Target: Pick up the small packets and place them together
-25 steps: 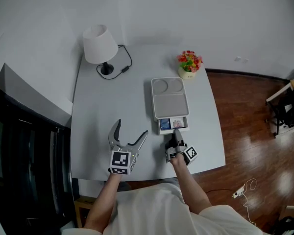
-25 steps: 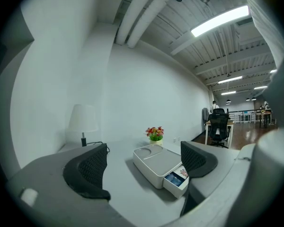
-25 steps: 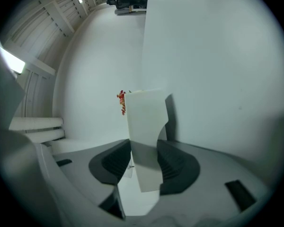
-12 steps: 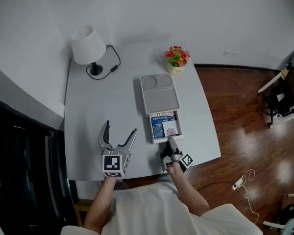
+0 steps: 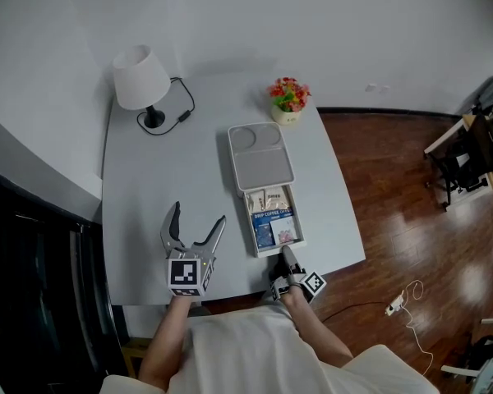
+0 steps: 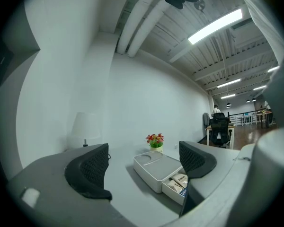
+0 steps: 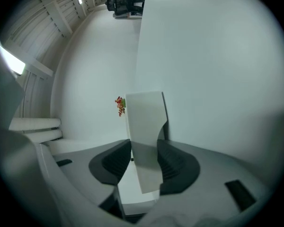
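Pkts (image 5: 274,217): blue, white, tan, in open drawer (image 5: 251,225) nr table (image 5: 148,187) front edge. R gripper (image 5: 286,258) clamps drawer front; L gripper (image 5: 199,213) released.

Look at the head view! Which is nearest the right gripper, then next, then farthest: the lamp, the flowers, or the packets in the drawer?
1. Packets, in the open drawer, right in front of the right gripper, which grips the drawer's front.
2. Flowers, farther back, beyond the grey box.
3. Lamp, far back on the left.
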The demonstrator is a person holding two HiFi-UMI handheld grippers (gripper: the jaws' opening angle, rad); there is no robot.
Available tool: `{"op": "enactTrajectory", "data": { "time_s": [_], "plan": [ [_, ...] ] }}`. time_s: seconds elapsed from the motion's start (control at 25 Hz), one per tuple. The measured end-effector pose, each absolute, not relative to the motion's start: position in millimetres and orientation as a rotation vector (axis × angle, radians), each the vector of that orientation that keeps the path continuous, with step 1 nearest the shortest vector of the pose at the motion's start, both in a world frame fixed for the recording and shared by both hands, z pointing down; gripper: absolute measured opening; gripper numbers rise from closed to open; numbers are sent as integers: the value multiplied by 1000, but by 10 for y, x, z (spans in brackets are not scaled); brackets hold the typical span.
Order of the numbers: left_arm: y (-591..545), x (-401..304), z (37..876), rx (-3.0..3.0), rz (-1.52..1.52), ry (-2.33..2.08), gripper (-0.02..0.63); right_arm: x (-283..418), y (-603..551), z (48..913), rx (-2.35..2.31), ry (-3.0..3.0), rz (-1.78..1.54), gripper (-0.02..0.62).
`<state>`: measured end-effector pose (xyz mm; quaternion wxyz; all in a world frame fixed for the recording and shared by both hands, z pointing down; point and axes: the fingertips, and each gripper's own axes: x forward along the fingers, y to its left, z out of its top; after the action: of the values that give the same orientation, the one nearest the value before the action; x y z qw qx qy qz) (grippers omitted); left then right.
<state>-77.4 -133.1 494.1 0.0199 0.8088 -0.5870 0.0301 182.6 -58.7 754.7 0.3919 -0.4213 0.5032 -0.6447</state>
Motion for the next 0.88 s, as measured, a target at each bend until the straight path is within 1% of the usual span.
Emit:
{"op": "enactTrajectory", "data": {
  "time_s": [0.36, 0.4, 0.48, 0.72, 0.88],
  "plan": [
    [-1362, -759, 4958, 2525, 102, -1814, 449, 1741, -409, 7546, -1061, 1285, -1676, 161],
    [-1361, -762, 4956, 2526, 103, -1814, 449, 1741, -399, 7529, -1058, 1294, -1676, 154],
    [-1357, -766, 4956, 2525, 105, -1815, 449, 1722, -375, 7467, -1044, 1328, -1674, 110],
    [-1366, -773, 4963, 2530, 110, -1815, 449, 1545, -347, 7152, -1002, 1537, -1665, 110],
    [-1368, -801, 4962, 2525, 111, -1816, 449, 1494, -395, 6859, -990, 1807, -1562, 109]
  ]
}}
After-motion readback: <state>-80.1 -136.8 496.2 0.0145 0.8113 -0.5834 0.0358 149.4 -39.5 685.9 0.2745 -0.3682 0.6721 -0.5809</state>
